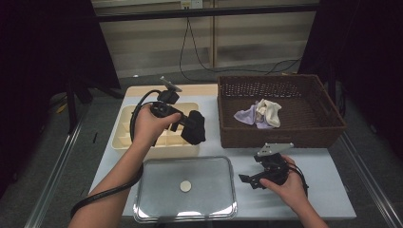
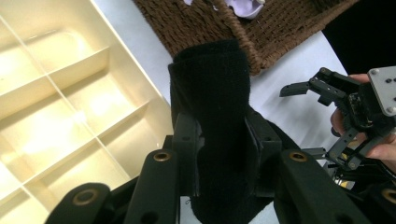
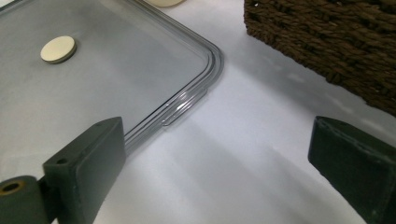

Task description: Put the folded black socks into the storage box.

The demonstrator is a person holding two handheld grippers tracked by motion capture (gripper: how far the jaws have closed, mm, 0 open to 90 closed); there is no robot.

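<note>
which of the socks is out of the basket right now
The black sock, clamped in the left tool above the cream divided box; the pale socks lie in the basket.

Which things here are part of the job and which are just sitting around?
In the job: black sock clamped in the left tool; cream divided box below it.
Lying about: wicker basket with pale socks; clear lid; right tool, open.

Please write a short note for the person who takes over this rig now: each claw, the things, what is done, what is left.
Left claw: shut on a black rolled sock, held above the cream plastic divided box.
Right claw: open, empty, low over the white table beside the clear plastic lid.
Brown wicker basket holds a lilac and cream sock bundle.
Done: black sock picked up.
Left, probably: place it in a compartment, then the bundle.
</note>
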